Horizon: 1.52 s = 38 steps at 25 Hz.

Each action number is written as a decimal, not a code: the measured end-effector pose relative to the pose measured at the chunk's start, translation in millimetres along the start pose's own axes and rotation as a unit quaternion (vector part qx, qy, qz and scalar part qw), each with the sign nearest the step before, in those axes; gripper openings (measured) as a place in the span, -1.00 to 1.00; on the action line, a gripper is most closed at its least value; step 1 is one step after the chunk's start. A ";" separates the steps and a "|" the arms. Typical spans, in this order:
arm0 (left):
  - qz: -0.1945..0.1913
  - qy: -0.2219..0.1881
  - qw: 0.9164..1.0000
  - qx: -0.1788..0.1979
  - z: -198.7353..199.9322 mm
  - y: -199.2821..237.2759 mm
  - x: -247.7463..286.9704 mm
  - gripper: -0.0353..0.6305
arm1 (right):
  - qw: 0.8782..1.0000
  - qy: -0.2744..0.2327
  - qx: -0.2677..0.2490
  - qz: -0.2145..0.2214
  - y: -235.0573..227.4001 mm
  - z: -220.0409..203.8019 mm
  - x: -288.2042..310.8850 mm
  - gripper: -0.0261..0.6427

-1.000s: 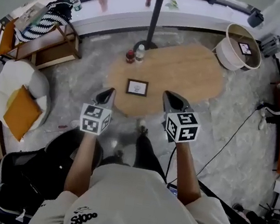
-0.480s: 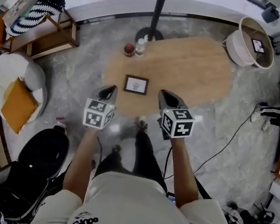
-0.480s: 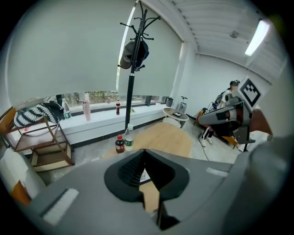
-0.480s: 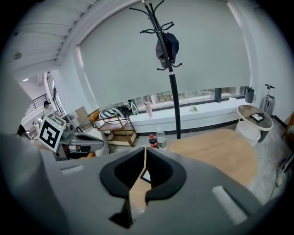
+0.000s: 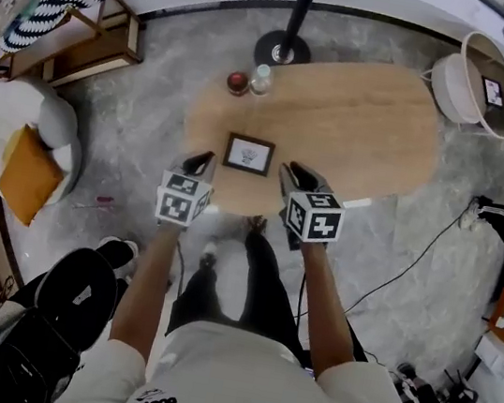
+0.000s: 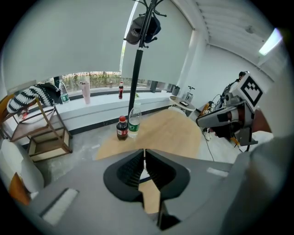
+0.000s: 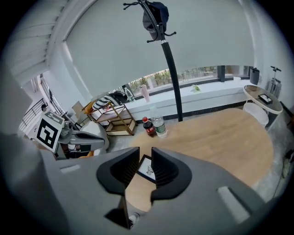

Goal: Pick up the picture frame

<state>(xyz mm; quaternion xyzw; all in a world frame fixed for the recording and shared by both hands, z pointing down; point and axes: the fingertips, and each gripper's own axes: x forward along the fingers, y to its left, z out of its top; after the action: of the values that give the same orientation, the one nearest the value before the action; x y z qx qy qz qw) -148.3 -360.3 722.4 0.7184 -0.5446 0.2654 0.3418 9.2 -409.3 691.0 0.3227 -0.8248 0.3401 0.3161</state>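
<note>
The picture frame (image 5: pixel 248 154), dark-edged with a white print, lies flat near the front edge of the oval wooden table (image 5: pixel 358 127). My left gripper (image 5: pixel 203 162) hovers just left of it, jaws together with only a thin slit (image 6: pixel 144 152) and nothing in them. My right gripper (image 5: pixel 293 172) hovers just right of the frame. Its jaws are opening, and the frame (image 7: pixel 148 170) shows through the gap (image 7: pixel 145 152), lying further off on the table and untouched. Each gripper shows in the other's view: the right gripper (image 6: pixel 225 117) and the left gripper (image 7: pixel 78 137).
A cola bottle (image 5: pixel 238 83) and a water bottle (image 5: pixel 261 78) stand at the table's far left, by the coat stand's base (image 5: pixel 282 51). A round white side table (image 5: pixel 480 80) sits far right. An armchair with an orange cushion (image 5: pixel 23 150) and a wooden rack (image 5: pixel 79 36) stand left.
Both grippers have come down and forward, closer to the table's front edge and to either side of the picture frame. The frame has not moved.
</note>
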 end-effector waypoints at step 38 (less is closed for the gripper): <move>0.008 0.124 0.990 -0.064 -157.2 40.4 214.2 -0.59 | 0.986 0.153 0.065 -0.018 -93.8 -160.8 218.3 -0.50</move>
<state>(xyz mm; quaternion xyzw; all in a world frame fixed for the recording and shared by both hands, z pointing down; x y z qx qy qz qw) -131.8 -373.4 990.3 0.6519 -0.5196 0.3202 0.4500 -1.4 -408.2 977.6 0.3016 -0.7368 0.4327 0.4230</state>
